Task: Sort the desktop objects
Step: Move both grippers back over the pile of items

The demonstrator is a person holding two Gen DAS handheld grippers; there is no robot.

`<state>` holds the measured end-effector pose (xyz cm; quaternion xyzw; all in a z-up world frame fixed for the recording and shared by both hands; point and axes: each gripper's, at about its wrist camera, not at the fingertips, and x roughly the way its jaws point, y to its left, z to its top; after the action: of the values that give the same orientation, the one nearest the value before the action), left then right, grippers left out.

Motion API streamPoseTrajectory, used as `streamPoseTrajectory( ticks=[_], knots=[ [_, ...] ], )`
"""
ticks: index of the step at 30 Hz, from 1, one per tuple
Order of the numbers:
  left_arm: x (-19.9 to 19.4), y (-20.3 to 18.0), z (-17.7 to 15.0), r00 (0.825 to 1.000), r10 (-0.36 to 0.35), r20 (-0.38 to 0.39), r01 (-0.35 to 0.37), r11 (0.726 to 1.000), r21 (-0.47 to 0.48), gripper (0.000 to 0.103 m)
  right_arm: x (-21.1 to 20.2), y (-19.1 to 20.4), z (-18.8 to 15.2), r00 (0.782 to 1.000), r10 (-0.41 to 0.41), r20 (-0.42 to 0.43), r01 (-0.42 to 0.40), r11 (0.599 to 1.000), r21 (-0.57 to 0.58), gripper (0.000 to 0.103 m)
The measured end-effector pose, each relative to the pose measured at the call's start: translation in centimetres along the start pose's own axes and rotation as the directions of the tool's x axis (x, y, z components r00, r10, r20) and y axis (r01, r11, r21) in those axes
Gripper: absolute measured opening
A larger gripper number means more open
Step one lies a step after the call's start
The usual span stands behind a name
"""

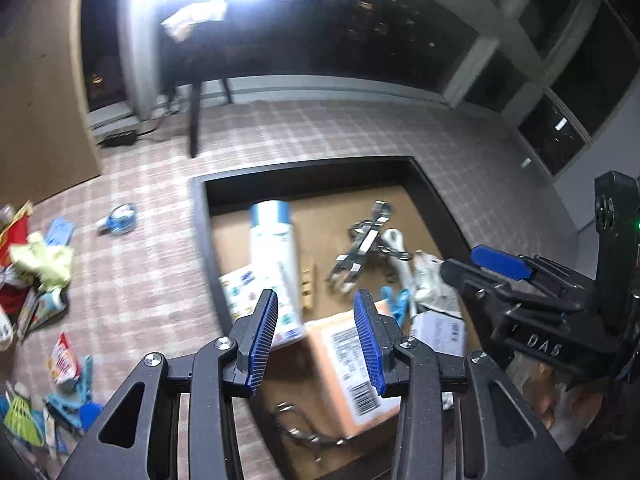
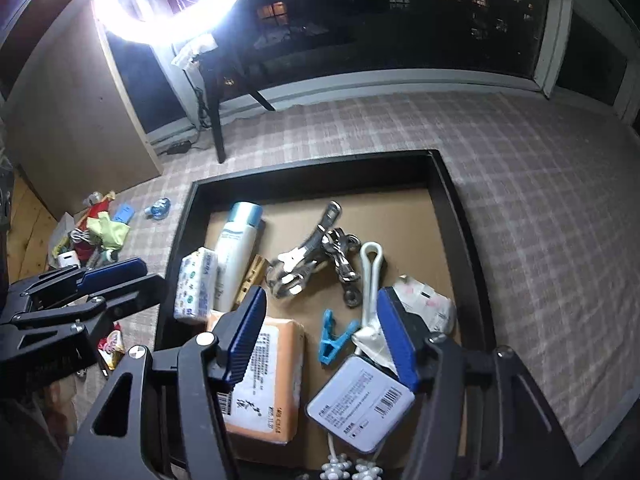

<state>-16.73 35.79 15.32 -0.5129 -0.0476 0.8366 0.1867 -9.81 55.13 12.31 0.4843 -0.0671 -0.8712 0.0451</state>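
A black-rimmed tray point(image 2: 452, 200) with a cardboard floor holds a white bottle with a blue cap point(image 2: 236, 252), a tissue pack point(image 2: 196, 284), a wooden peg point(image 2: 252, 276), metal clips point(image 2: 316, 256), a blue clip point(image 2: 334, 340), an orange packet point(image 2: 272, 384) and a white barcoded tin point(image 2: 360, 404). My right gripper point(image 2: 322, 294) hangs open over the tray's near half, with nothing between its pads. Above the orange packet point(image 1: 348, 352), my left gripper point(image 1: 316, 296) is open and empty. Each gripper shows in the other's view, the right gripper point(image 1: 496, 264) beside the left.
A checked cloth point(image 2: 540, 200) covers the table around the tray. A pile of mixed small items point(image 1: 40, 272) lies on the cloth left of the tray, with a small blue object point(image 1: 118, 220) apart from it. A ring light point(image 2: 168, 4) glares at the back.
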Motion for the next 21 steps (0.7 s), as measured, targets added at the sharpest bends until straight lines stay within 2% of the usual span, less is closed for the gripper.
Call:
streamPoseTrajectory(
  ticks=[7,12,16,21],
  knots=[
    [-2.6,3.8,-3.7,0.997,0.072,0.009,-0.071,0.995,-0.064,0.040,0.1,2.9,-0.9,0.999,0.005,0.038,0.001,0.990,-0.142,0.057],
    [-5.6,8.0,-7.5,0.990,0.139,0.012,-0.137,0.983,-0.125,0.040,1.0,4.9,-1.4,0.998,0.057,-0.006,-0.058,0.987,-0.152,0.057],
    [-8.4,12.9,-11.0,0.981,0.194,0.009,-0.188,0.960,-0.209,0.040,1.3,7.7,-2.2,0.998,0.064,-0.016,-0.066,0.977,-0.202,0.057],
    [-12.1,19.5,-15.4,0.969,0.248,0.007,-0.231,0.912,-0.338,0.040,0.8,12.1,-3.3,0.997,0.076,-0.018,-0.078,0.958,-0.277,0.057]
  ],
)
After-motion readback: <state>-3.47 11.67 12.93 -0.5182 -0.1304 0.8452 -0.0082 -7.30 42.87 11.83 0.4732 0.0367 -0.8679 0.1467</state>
